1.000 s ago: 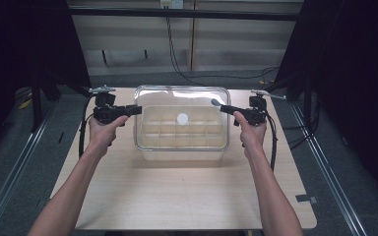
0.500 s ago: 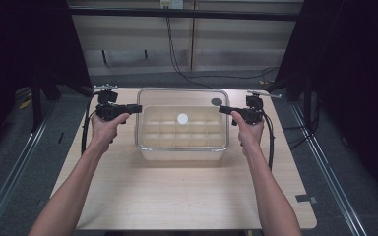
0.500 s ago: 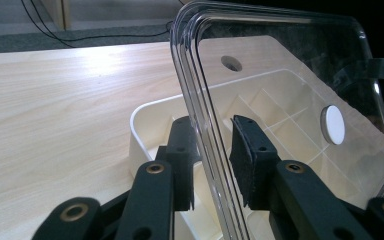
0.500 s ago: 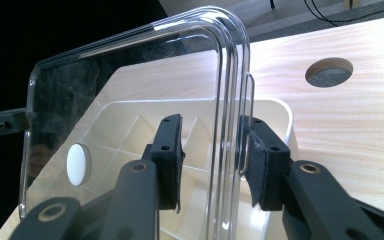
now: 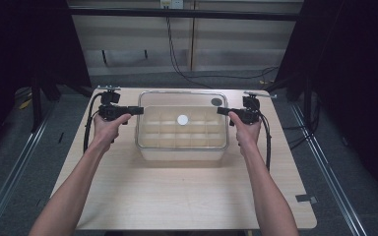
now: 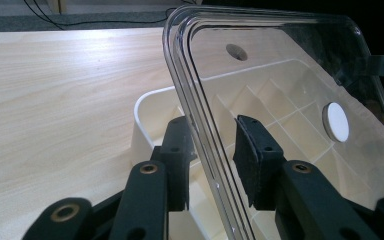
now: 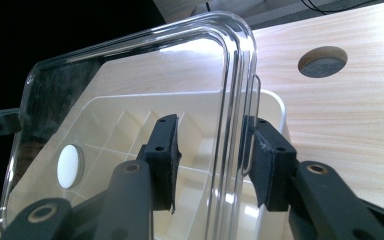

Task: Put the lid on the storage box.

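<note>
Left gripper at left-centre of high view, jaws parted, straddling edge of clear lid; gap shows both sides of rim in left gripper view, so not clamped. Right gripper at right-centre, jaws likewise spread astride opposite lid edge, rim between pads untouched. Lid, with white round spot, held above cream compartment tray at frame centre. Tray rests on pale wooden table. Round hole in table near lid's upper right corner.

table: pale wood, round hole near far right
on it: cream divided box, mid-far
</note>
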